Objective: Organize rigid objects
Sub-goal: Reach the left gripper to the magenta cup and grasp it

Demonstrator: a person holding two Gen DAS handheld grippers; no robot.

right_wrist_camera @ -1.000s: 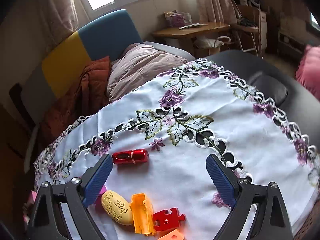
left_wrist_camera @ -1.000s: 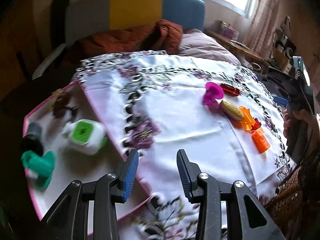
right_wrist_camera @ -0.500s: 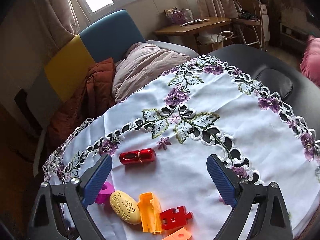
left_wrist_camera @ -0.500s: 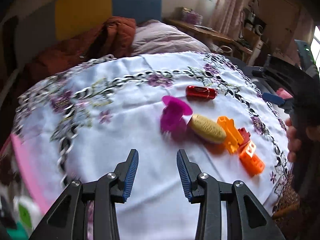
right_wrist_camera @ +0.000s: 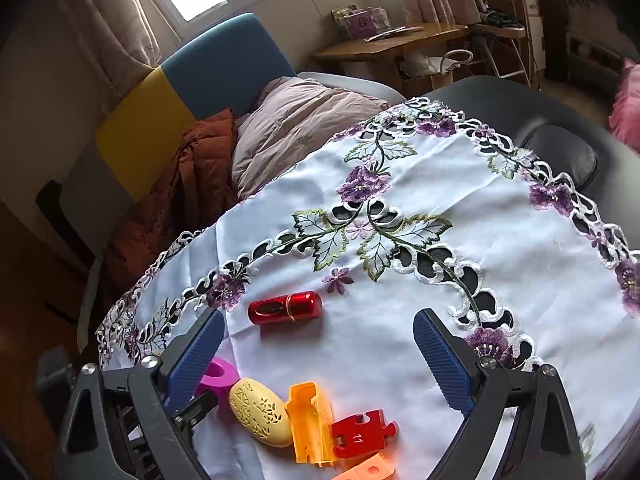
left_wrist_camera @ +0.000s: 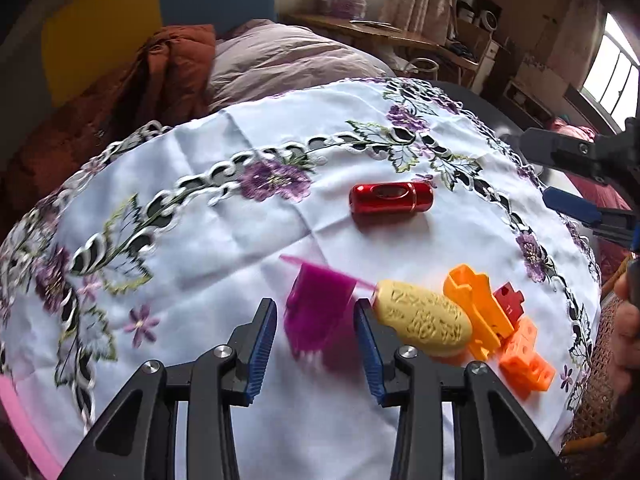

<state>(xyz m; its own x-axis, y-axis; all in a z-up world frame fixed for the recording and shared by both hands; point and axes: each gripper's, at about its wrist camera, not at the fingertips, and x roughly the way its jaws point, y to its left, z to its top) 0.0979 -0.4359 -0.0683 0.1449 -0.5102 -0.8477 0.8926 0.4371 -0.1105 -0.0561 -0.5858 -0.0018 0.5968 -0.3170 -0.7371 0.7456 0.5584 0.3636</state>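
A magenta plastic piece lies on the embroidered white tablecloth, blurred by motion. My left gripper is open, one finger on each side of the piece, with a small gap on each side. To its right lie a yellow oval, an orange channel piece, a red puzzle piece and an orange block. A red metal cylinder lies farther back. My right gripper hangs wide open above the cloth, just behind the yellow oval and the orange piece.
The rim of a pink tray shows at the lower left. A person's hand holds the right gripper at the table's right edge. A sofa with a brown blanket and a grey quilt stands behind the table.
My left gripper has swept right from the pink tray across the cloth and come down around the magenta piece. Its jaws kept the same width. The right gripper stayed nearly still.
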